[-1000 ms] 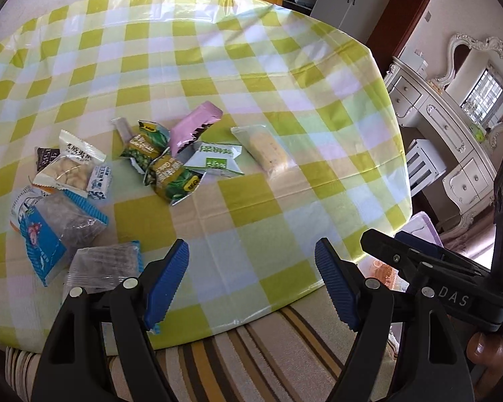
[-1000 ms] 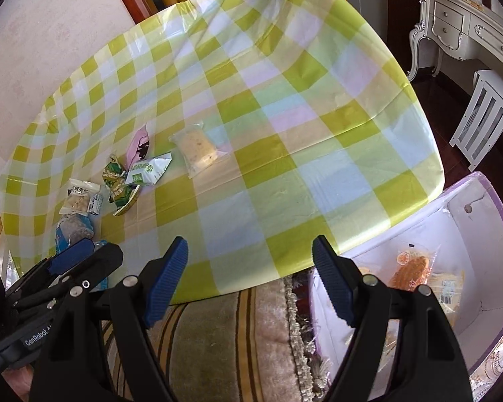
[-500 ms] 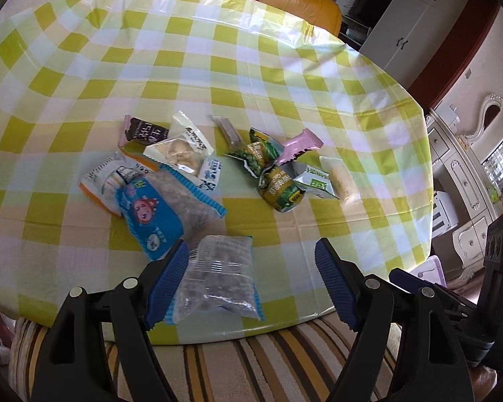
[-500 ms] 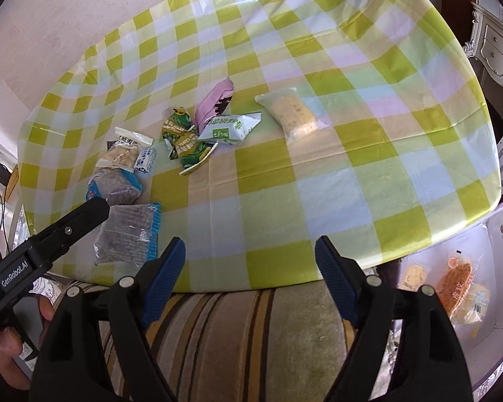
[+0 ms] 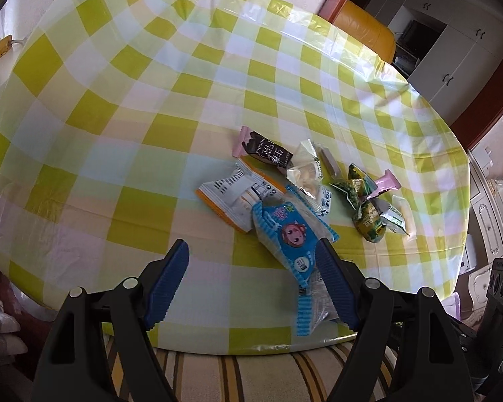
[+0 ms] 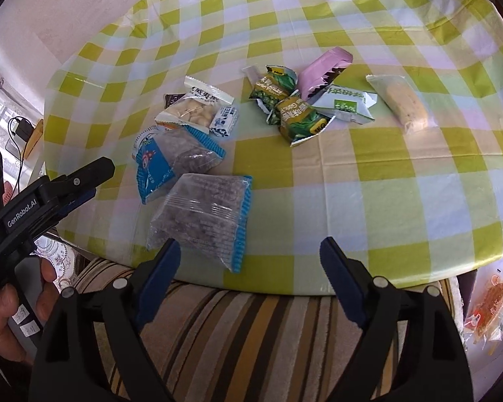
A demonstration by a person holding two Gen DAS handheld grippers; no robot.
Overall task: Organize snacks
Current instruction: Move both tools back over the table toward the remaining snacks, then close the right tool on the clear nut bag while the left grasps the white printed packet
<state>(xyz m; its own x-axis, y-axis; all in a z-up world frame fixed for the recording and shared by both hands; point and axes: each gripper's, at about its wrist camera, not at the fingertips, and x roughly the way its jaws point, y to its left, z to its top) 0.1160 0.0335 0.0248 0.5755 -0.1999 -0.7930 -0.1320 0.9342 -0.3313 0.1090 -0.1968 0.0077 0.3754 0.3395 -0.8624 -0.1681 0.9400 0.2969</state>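
Note:
Snack packets lie in a loose pile on the yellow-checked table (image 5: 117, 107). My left gripper (image 5: 251, 258) hovers open over the near table edge. A blue cartoon packet (image 5: 291, 238) lies just inside its right finger, untouched. A clear packet with blue edges (image 6: 204, 214) rests ahead of my right gripper (image 6: 251, 251), by its left finger. The right jaws are opening and grip nothing. Farther back are green packets (image 6: 295, 117), a pink wrapper (image 6: 318, 70), a white-green packet (image 6: 345, 102) and a pale bread packet (image 6: 405, 104). The left gripper (image 6: 94, 174) shows at the left of the right wrist view.
A striped cushion (image 6: 251, 335) lies below the table's near edge. A person's hand (image 6: 3, 318) holds the left tool. Orange snacks (image 6: 486, 305) show in a container at lower right. A yellow chair (image 5: 365, 30) and white cabinets (image 5: 452, 43) stand beyond the table.
Both grippers swept left along the table's near edge, so the pile's left packets now lie right ahead of them. The right jaws have widened. The left jaws kept their width.

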